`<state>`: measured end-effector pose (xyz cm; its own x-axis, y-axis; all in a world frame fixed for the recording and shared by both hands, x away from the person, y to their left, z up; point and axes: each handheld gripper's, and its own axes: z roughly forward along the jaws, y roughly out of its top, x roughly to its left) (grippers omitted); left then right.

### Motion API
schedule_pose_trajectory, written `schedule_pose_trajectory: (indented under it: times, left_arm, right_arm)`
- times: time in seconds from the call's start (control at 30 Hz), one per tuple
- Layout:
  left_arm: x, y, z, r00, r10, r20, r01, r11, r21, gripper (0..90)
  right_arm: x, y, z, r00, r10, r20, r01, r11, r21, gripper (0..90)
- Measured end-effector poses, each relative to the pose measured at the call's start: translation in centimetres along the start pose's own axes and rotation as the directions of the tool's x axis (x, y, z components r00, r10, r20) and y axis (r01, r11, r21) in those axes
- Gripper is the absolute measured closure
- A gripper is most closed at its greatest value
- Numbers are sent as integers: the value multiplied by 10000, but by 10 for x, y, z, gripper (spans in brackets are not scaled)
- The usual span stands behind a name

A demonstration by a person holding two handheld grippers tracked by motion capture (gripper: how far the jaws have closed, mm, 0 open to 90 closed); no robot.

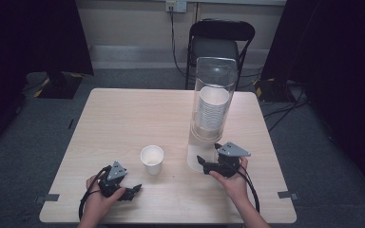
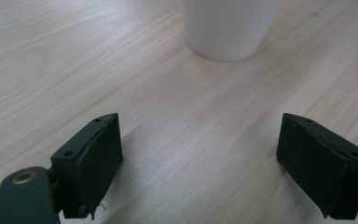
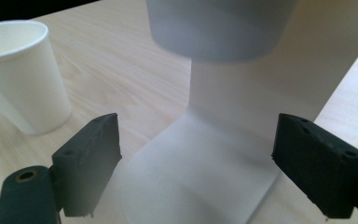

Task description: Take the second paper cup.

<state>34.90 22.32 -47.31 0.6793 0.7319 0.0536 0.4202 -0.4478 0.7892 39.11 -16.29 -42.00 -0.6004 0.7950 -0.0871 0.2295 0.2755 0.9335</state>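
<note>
Both your jaw pairs stand wide apart and grip nothing. Left gripper: only bare table between the pads, cup straight ahead but well clear of the tips. In the high view the left gripper lies low near the front edge, pointing right, cup up and to the right of it

Right gripper: jaws spread either side of the dispenser base, which sits between them (pads don't look pressed on it, so call it released). From above the right gripper is just beside the dispenser foot, your right hand behind it

State of work, my read: one cup is out and standing upright, alone, mid-table, left of the dispenser, touching nothing. So the pull from the dispenser looks done and the cup set down. The stack of cups in the clear tube is still tall, so if more cups are wanted that's what's left (can't tell a count from here)

Otherwise left: either take the loose cup with the left gripper, already lined up on it, or go back for the next one on the right. Nothing spilled or tipped
</note>
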Motion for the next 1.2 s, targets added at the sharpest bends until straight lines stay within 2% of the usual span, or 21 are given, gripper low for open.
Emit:
schedule_pose_trajectory:
  times: [0.07, 0.13, 0.17, 0.23, 0.33, 0.43, 0.53, 0.57, 0.6, 0.63, 0.67, 0.77, 1.2]
  left_arm:
    - [0, 0, 0, 10000, 2, -2, -2, 10000, 2, 137]
    - [0, 0, 0, 10000, 9, -1, -9, 10000, 9, 137]
    - [0, 0, 0, 10000, 1, -2, -1, 10000, 5, 137]
    - [0, 0, 0, 10000, -9, -1, 9, 10000, -4, 137]
    - [0, 0, 0, 10000, -10, 0, 10, 10000, -4, 137]
    - [0, 0, 0, 10000, -3, 0, 3, 10000, 1, 137]
    - [0, 0, 0, 10000, -12, 0, 12, 10000, -7, 137]
    - [0, 0, 0, 10000, -4, -2, 4, 10000, -5, 137]
    - [0, 0, 0, 10000, -4, -2, 4, 10000, -5, 137]
    - [0, 0, 0, 10000, -1, -1, 1, 10000, 0, 137]
    - [0, 0, 0, 10000, -1, 0, 1, 10000, -1, 137]
    - [0, 0, 0, 10000, 2, 0, -2, 10000, 4, 137]
    - [0, 0, 0, 10000, -1, -4, 1, 10000, 8, 137]
  right_arm:
    - [0, 5, 1, 10000, -76, -31, 76, 10000, -29, 145]
    - [-1, 9, 1, 10000, 19, 40, -18, 9999, -116, 146]
    - [-4, 12, 1, 9998, 186, 46, -184, 9991, -371, 147]
    - [-5, 14, 1, 9996, 240, 122, -236, 9991, -358, 147]
    - [-9, 21, -1, 9994, 271, 196, -258, 9976, -647, 148]
    - [-11, 31, -1, 9994, 331, -44, -333, 9968, -723, 155]
    - [-11, 36, -1, 9998, 220, -8, -220, 9971, -727, 165]
    - [-11, 39, 0, 9994, 271, -227, -288, 9967, -762, 185]
    - [-11, 39, 0, 9994, 271, -227, -288, 9967, -762, 185]
    - [-10, 41, 2, 9996, 133, -250, -154, 9961, -868, 229]
    - [-10, 41, 2, 9996, 133, -250, -154, 9961, -868, 229]
    - [-9, 45, 2, 9995, 229, -236, -257, 9914, -1283, 319]
    - [-13, 42, 3, 9987, -1, -501, -65, 9914, -1307, 341]
